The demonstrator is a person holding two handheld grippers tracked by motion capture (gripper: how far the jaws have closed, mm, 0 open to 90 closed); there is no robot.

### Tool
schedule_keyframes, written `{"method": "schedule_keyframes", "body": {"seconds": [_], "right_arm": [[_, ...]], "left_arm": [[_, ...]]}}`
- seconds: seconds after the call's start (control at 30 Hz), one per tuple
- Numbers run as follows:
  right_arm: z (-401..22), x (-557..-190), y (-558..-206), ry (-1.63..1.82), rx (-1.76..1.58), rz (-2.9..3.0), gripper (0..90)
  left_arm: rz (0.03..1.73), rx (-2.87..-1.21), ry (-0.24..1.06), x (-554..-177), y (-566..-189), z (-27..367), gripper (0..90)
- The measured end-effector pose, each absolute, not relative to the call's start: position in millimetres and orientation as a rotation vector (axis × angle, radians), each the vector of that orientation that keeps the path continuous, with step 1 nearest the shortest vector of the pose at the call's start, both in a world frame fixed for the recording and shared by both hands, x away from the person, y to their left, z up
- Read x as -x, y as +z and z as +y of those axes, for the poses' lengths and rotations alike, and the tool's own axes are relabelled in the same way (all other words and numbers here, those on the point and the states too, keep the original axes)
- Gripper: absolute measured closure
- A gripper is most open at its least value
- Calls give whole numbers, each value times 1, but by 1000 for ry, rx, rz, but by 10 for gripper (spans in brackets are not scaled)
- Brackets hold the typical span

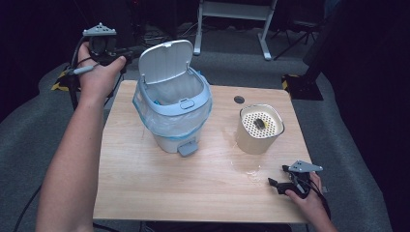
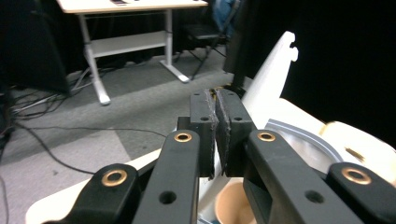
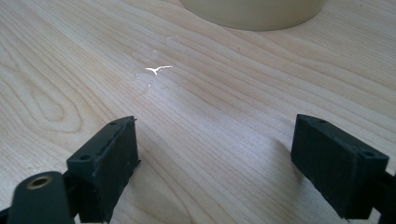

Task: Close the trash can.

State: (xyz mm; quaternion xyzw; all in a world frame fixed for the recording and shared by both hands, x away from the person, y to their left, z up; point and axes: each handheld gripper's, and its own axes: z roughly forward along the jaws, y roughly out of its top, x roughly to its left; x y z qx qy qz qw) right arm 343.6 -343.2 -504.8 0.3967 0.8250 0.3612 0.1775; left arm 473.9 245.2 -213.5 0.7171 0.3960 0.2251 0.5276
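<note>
The wooden table (image 1: 145, 193) carries a white pedal bin (image 1: 173, 121) at its far left, lined with a pale blue bag whose rim folds over the edge. The bin's lid (image 1: 165, 60) stands open and tilted back, and its grey pedal (image 1: 187, 149) faces the near side; no brand or lettering can be read on the bin or lid. To the right of the bin, well apart from it, stands a cream round container (image 1: 260, 128) with a perforated top that has a small dark piece at its middle; no label is readable on it either. A faint wet-looking smear (image 3: 156, 70) glints on the wood just near of that container. The left gripper (image 1: 129, 54) is held up beyond the table's far left corner, just beside the raised lid, and in the left gripper view (image 2: 217, 130) its pads are pressed together with nothing between them, the lid's white edge (image 2: 271, 70) rising behind. The right gripper (image 1: 276, 178) rests low at the table's near right edge, near of the cream container, and in the right gripper view (image 3: 215, 154) its jaws stand spread wide over bare wood, grasping nothing.
</note>
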Motion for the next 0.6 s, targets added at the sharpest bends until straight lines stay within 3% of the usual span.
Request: {"method": "schedule_keyframes", "body": {"seconds": [0.37,0.6], "right_arm": [[-343,-344,-505,1020,-1126,2330,150],[-343,-344,-505,1020,-1126,2330,150]], "left_arm": [[812,-1830,508,-459,-228,209,642],[782,-1849,433,-455,-237,196,659]]}}
